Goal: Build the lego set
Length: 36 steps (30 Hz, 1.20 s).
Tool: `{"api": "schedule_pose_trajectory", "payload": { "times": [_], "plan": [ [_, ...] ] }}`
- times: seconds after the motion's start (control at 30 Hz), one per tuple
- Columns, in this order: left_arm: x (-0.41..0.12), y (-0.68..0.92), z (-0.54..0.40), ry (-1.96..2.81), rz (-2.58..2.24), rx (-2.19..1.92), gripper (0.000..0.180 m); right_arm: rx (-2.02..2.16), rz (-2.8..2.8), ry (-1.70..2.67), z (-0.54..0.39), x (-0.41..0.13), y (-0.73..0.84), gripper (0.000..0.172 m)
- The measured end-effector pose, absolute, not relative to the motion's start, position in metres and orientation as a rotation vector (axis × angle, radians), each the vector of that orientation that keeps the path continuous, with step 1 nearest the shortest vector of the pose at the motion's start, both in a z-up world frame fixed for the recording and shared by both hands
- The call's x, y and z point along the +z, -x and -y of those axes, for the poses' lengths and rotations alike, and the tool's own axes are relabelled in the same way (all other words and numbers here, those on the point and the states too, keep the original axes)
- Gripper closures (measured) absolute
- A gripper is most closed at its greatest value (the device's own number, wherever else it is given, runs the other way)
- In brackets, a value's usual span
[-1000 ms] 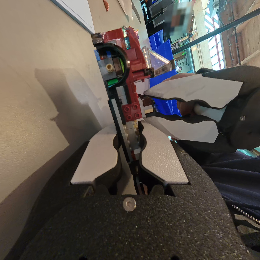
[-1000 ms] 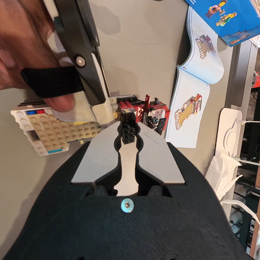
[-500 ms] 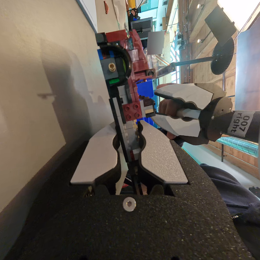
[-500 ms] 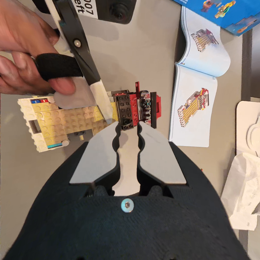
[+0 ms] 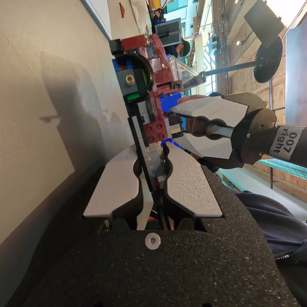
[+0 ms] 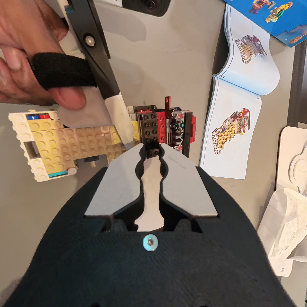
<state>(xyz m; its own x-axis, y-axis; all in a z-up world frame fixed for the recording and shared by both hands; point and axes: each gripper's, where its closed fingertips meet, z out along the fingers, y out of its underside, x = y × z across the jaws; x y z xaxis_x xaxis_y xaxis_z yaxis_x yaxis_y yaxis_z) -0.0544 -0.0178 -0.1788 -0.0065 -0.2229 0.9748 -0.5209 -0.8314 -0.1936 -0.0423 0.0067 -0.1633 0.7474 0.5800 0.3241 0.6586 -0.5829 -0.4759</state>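
Black foam fills the near part of both wrist views, with my grey fingers reaching forward from it.

Left gripper [image 5: 152,159]: pinching the brick model [image 5: 149,126] by its flat side. One finger lies on the black plate face, the other on the grey-and-tan studded face; both pads press. In the right wrist view the same gripper enters from the upper left, a hand [image 6: 33,58] strapped to it, its pale tip resting on the tan studded deck [image 6: 74,141].

Right gripper [image 6: 151,148]: closed on a small black brick [image 6: 151,149] at frame centre. Both pads touch its sides. The brick sits at the near end of the dark brown studded strip [image 6: 148,126], beside the dark red cab section [image 6: 162,127]. Whether it is fully seated or only resting there, I cannot tell. The left wrist view shows these fingers at right of centre, meeting the model just beside a dark red square brick [image 5: 155,131].

Model condition: tan deck with white edging at left, red cab with dials and a clear windscreen at right. Largely built, as far as I can judge; the black brick is the piece in hand.

Farther off: an open instruction booklet [image 6: 232,132] at right, a blue box [image 6: 274,20] at upper right, crumpled white paper [image 6: 285,232] at lower right, all on the grey table [image 6: 166,58].
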Motion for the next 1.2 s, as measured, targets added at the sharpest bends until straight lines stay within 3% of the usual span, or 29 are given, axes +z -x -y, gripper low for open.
{"api": "schedule_pose_trajectory", "payload": {
  "times": [0.57, 1.2],
  "plan": [
    [-0.177, 0.056, 0.014, -2.13, 0.872, 1.946, 0.158, -0.347, 0.938, 2.289, -0.008, -0.159, 0.045, 0.158],
    [-0.174, 0.052, 0.015, -2.132, 0.955, 1.995, 0.158, -0.258, 0.98, 2.213, -0.012, -0.139, 0.053, 0.156]
  ]
}}
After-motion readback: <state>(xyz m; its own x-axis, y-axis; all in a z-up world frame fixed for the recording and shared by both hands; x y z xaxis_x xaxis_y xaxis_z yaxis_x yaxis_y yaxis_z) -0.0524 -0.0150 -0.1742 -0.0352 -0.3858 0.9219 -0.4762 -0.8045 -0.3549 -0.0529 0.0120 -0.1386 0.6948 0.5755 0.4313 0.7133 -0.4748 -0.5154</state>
